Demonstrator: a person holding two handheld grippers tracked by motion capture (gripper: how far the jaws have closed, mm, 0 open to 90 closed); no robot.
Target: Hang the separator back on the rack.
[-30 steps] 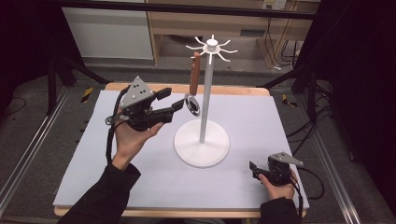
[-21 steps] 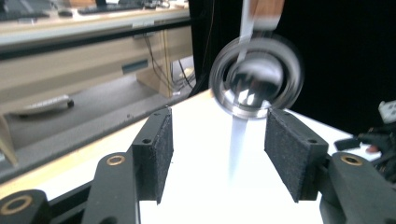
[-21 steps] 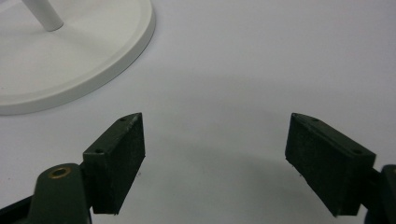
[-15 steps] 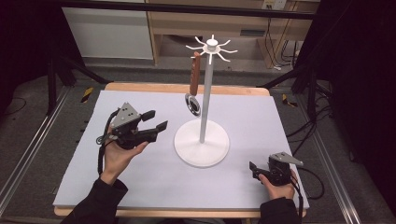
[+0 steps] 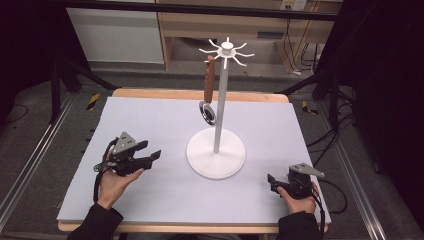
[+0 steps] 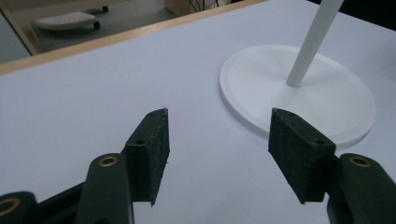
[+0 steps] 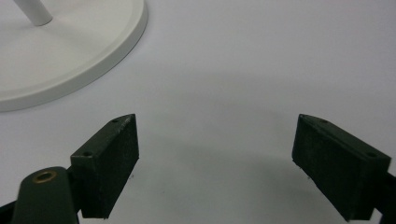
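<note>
White table (image 5: 150, 120) lies under both your grippers. Your left gripper (image 5: 150, 156) has just been opening, nothing between its jaws; the stand (image 5: 216, 155) sits just ahead. Your right gripper (image 5: 270, 180), also just opening and empty, has it ahead-left.

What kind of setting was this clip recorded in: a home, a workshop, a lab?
Most likely a lab or recording rig. A bare pale mat on a wooden table stands inside dark metal framing, with cables on the floor behind. The white hook stand holding one wooden-handled utensil looks staged.
</note>
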